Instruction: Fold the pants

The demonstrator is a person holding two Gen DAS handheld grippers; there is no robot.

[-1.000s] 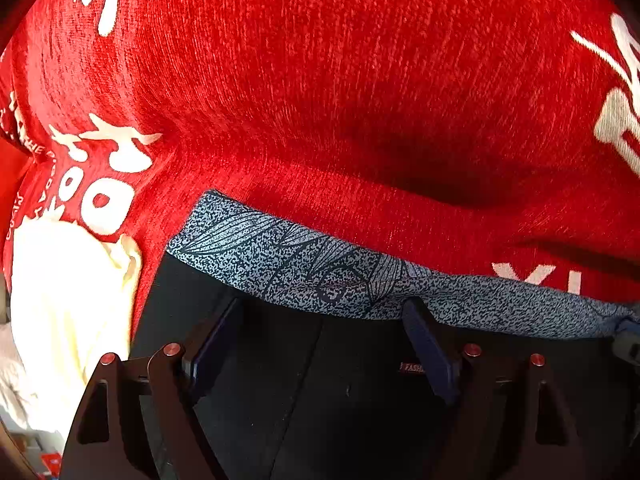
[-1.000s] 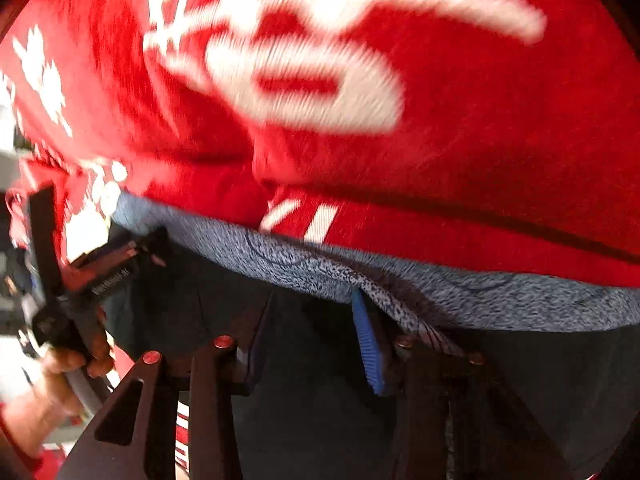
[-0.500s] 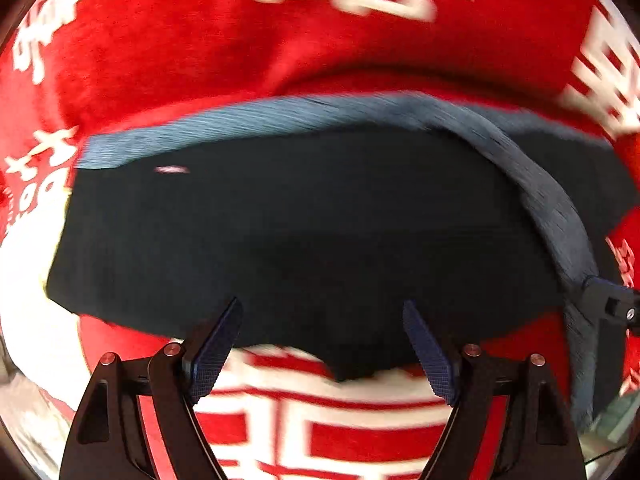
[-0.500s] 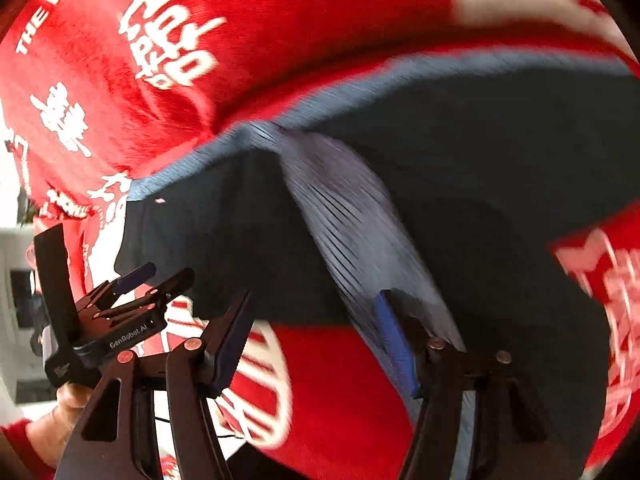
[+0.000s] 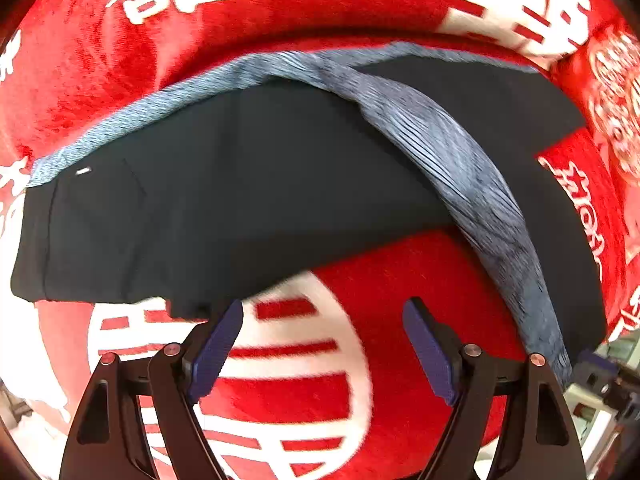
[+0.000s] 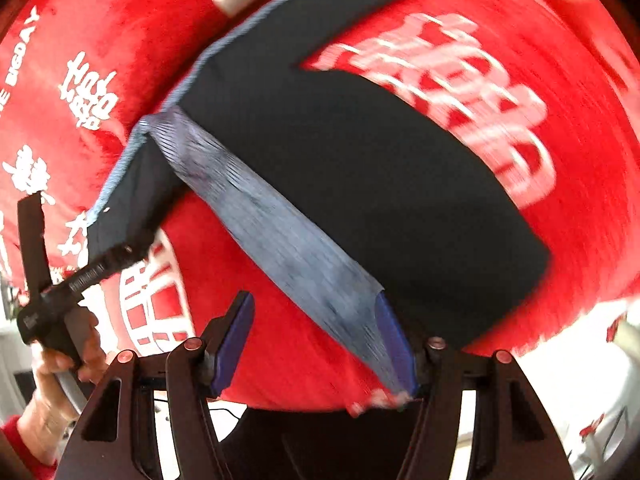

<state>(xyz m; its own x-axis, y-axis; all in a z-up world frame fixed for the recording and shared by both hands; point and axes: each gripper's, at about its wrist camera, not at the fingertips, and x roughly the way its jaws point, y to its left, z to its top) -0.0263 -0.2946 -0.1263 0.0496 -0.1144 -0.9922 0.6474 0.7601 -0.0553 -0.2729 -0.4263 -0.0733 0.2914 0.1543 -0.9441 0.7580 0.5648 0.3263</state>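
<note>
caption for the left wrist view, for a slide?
Open left gripper over a red blanket, facing dark pants with a grey-blue waistband.

The left wrist view looks forward and down, from close above, past its own tongs (image 5: pixel 322 346) onto the dark navy pants with a speckled grey waistband (image 5: pixel 224 200). The right wrist view faces the same pants (image 6: pixel 360 168) from their other side, equally near.

Both grippers, pressed close to the dark pants (image 5: pixel 248 184) a second ago, now sit pulled back, revealing the folded garment whole, its grey-blue waistband (image 6: pixel 280 236) stretched toward the right gripper (image 6: pixel 316 340).
</note>
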